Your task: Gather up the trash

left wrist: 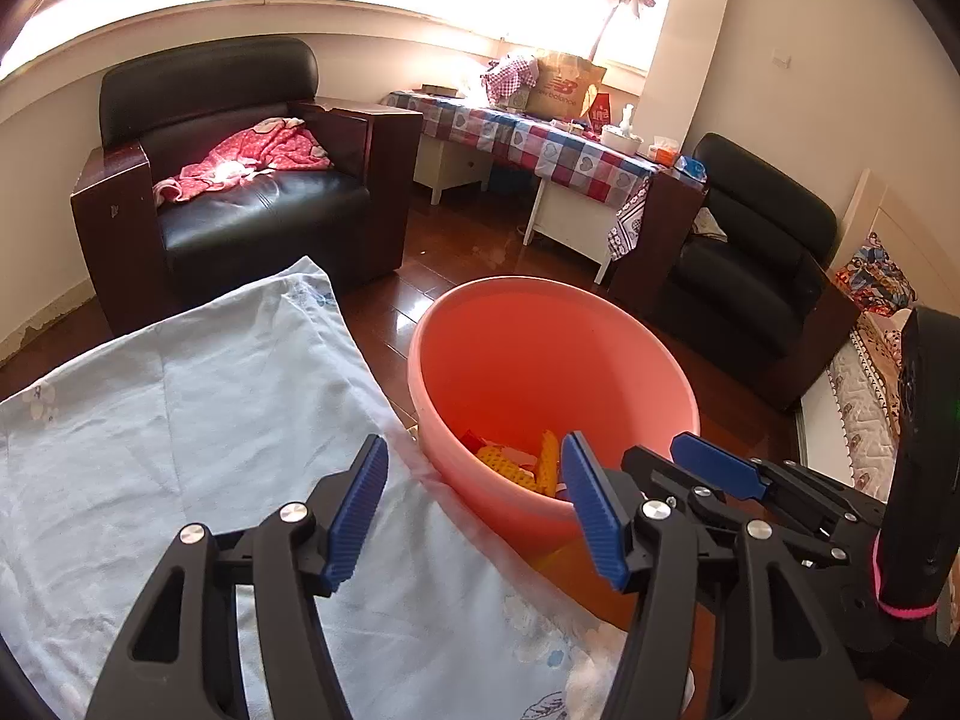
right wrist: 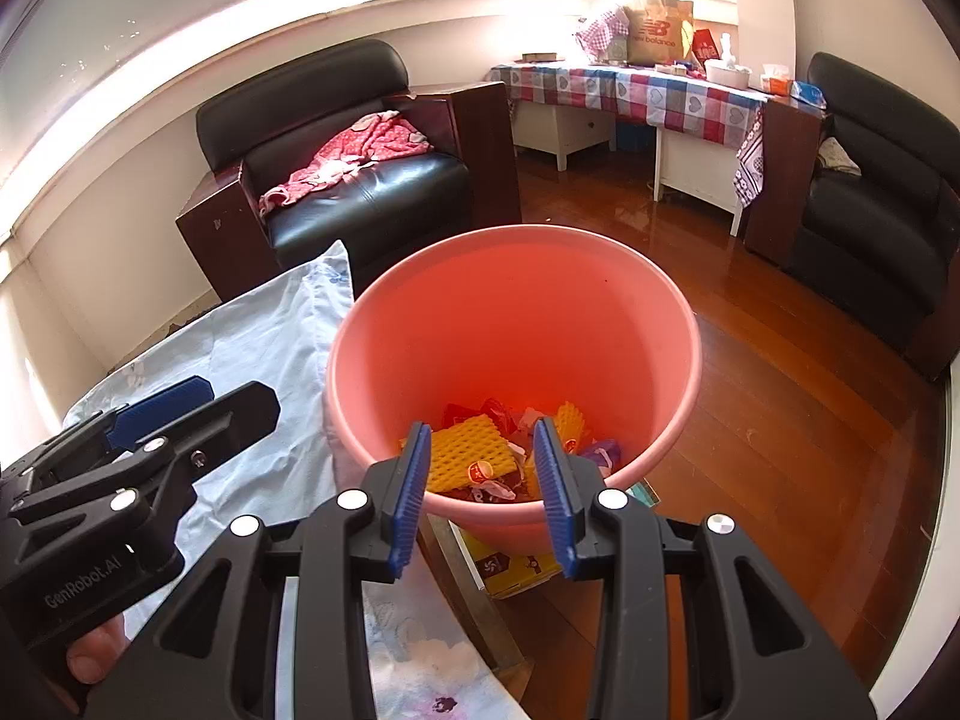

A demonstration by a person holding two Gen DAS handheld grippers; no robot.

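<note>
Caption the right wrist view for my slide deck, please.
Right gripper open and empty above a pink bucket holding yellow foam netting and wrappers.

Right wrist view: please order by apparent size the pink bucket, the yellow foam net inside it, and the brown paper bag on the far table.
1. pink bucket
2. yellow foam net
3. brown paper bag, though it is far away, so its rank against the net is unsure.
</note>
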